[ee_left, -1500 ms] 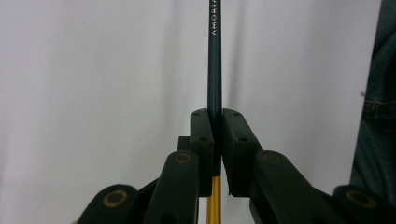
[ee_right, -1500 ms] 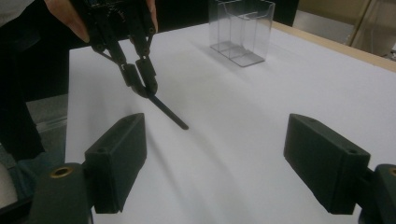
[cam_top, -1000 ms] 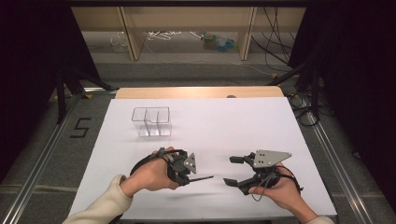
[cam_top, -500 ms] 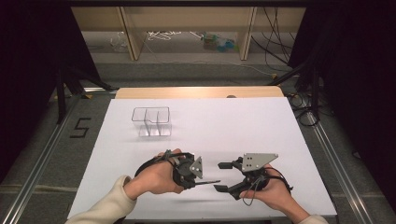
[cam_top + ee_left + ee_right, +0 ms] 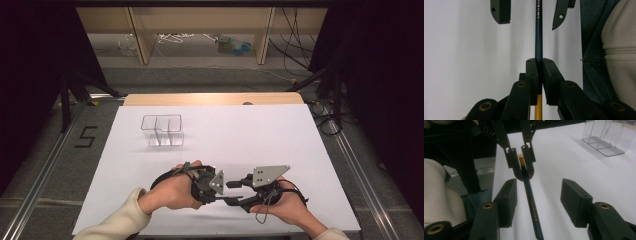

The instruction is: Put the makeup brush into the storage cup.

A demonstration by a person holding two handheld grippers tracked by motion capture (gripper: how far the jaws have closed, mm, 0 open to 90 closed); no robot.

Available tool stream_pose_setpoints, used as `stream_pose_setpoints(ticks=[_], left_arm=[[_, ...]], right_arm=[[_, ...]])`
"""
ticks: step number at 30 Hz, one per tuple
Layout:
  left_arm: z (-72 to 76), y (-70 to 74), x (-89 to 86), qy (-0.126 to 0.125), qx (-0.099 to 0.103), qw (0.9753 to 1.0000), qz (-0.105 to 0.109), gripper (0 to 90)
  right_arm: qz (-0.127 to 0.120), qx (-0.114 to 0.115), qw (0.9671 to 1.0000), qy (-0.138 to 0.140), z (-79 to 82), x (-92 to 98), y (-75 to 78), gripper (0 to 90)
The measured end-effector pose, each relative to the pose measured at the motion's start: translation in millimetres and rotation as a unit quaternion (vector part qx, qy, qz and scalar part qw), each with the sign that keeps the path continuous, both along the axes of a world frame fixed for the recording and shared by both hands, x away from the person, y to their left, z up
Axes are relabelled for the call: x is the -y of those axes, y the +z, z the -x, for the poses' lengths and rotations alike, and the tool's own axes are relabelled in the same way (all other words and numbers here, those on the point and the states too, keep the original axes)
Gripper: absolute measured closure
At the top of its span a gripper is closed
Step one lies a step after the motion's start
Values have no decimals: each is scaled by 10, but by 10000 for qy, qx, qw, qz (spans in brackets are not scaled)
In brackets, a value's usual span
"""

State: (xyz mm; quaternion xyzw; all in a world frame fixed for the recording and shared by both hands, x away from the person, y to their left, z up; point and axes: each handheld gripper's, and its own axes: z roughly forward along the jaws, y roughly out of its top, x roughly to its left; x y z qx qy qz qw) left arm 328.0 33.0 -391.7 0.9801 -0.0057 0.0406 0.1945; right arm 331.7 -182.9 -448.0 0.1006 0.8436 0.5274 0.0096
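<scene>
Near the table's front edge, left gripper (image 5: 226, 192) fingers clamping dark pencil (image 5: 530, 197), tip cut off, right gripper (image 5: 537, 201) fingers wide.

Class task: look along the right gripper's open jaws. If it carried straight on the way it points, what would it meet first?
Most likely the dark pencil, which already lies between the open jaws of the right gripper. Just beyond, it would meet the left gripper, shut on the pencil near its gold end. Exact depth is hard to judge.

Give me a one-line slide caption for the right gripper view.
Right gripper open around a dark pencil, which the left gripper holds near its gold end.
</scene>
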Motion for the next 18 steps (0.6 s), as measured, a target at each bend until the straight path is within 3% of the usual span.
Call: stream_pose_setpoints(ticks=[18], left_arm=[[2,3,29,55,9,10000,63,828]], right_arm=[[107,165,9998,63,27,-9,-9,683]])
